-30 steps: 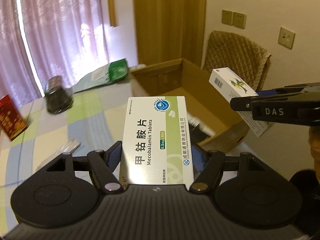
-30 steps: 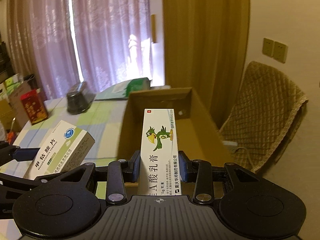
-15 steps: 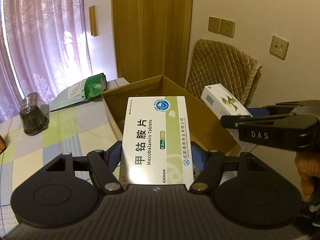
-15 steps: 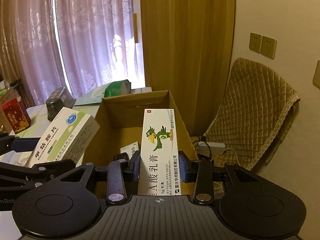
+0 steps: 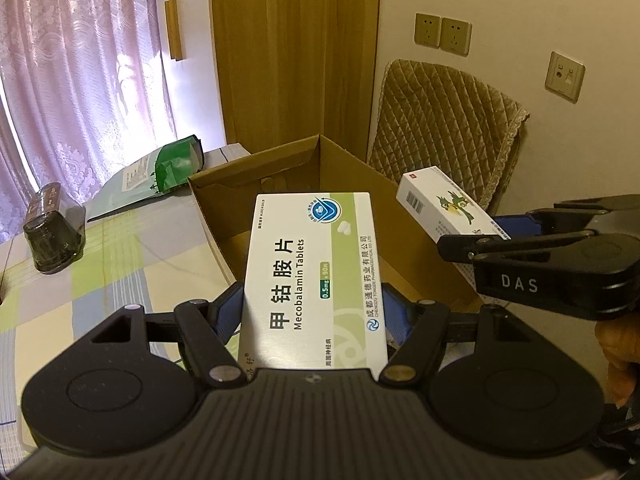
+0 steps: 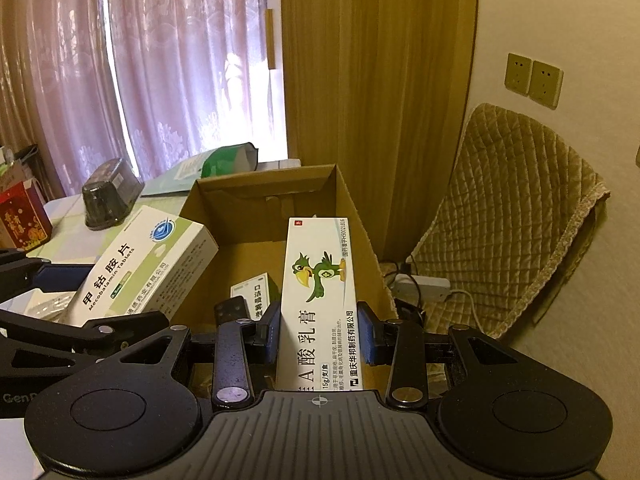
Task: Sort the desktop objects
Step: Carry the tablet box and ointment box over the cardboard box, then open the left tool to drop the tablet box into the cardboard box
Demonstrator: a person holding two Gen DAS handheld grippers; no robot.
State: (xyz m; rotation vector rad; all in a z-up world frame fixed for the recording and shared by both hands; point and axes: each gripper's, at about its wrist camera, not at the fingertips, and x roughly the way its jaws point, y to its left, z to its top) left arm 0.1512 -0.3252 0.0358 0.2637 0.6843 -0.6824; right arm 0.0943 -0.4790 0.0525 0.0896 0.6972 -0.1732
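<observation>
Two boxes are being held at once, one in each tool. The left gripper (image 5: 314,312) is pinching the Mecobalamin tablet box (image 5: 316,280) by its long sides, the jaws pressing only on the near end while most of the carton is sticking out forward, over the near rim of the cardboard box (image 5: 280,168). The right gripper (image 6: 318,338) is pinching the ointment carton (image 6: 320,300) with the green bird on it in the same way, and that carton is hanging over the open cardboard box too, toward its right wall.

Both cartons are looking light and thin-walled, so I judge that a tighter squeeze risks denting them, while a slack one could let the long free end sag and pivot out between the pads.

The tools are working close together; the tablet box is sitting just beside the right tool's linkage in the right wrist view, and a careless swing could knock one carton against the other.

Inside the cardboard box a small white packet (image 6: 254,296) is already lying on the floor. A release too near the right wall could send the ointment carton outside, toward the power strip (image 6: 420,284) on the floor below. Out on the checked tabletop (image 5: 108,280) a dark container (image 5: 52,240) and a green pouch (image 5: 176,164) are lying.
</observation>
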